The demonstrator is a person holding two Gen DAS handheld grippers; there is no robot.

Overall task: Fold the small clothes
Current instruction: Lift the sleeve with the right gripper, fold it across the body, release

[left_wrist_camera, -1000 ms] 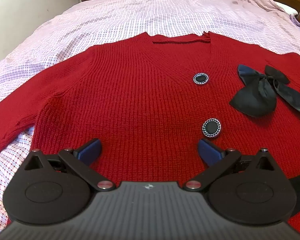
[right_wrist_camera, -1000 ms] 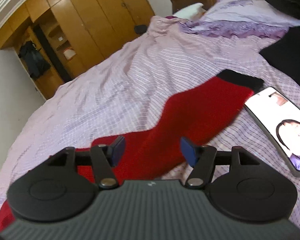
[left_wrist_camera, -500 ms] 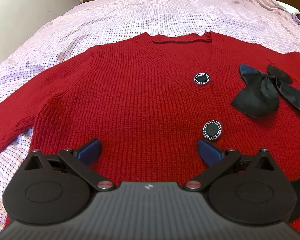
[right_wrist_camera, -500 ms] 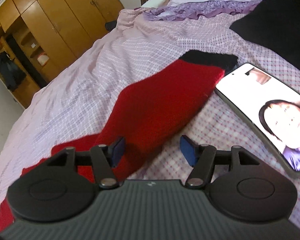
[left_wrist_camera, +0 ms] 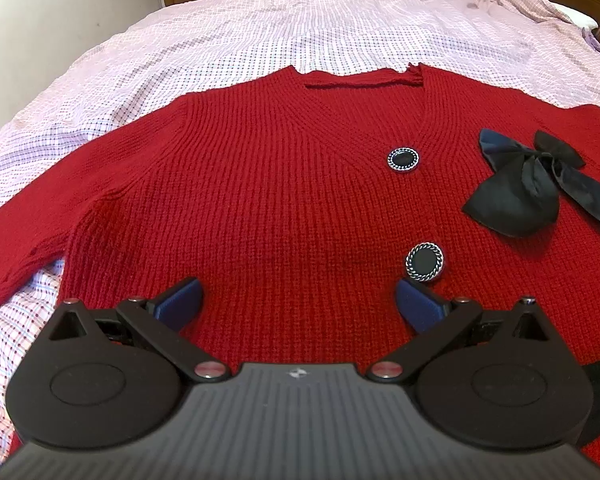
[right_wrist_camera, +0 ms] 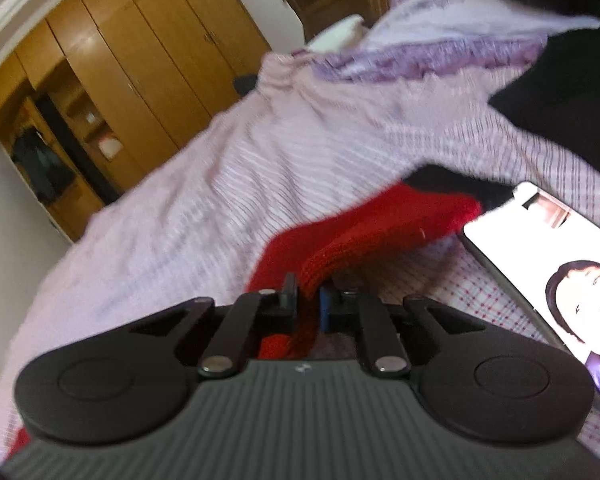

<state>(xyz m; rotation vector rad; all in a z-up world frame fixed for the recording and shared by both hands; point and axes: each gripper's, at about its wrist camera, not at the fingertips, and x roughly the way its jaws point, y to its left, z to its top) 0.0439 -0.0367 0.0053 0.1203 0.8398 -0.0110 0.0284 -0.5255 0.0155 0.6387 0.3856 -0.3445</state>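
A red knitted cardigan (left_wrist_camera: pixel 268 200) lies flat and face up on the checked bedsheet (left_wrist_camera: pixel 300 28), with two black round buttons (left_wrist_camera: pixel 403 159) and a black bow (left_wrist_camera: pixel 532 184) on its right chest. My left gripper (left_wrist_camera: pixel 298 300) hovers open over its lower front with nothing between the blue pads. In the right wrist view the cardigan's red sleeve (right_wrist_camera: pixel 380 232) with a black cuff (right_wrist_camera: pixel 452 184) stretches away across the sheet. My right gripper (right_wrist_camera: pixel 308 300) is shut on the sleeve, whose edge is pinched and bunched between the pads.
A phone (right_wrist_camera: pixel 560 272) with a lit screen showing a person lies on the sheet just right of the sleeve. Dark clothing (right_wrist_camera: pixel 560 108) and a purple-trimmed pillow (right_wrist_camera: pixel 440 40) sit further back. Wooden wardrobes (right_wrist_camera: pixel 132 64) stand beyond the bed.
My right gripper moved onto the sleeve and closed from wide open to pinching the red knit, lifting its edge. The left gripper and the cardigan body have stayed put.
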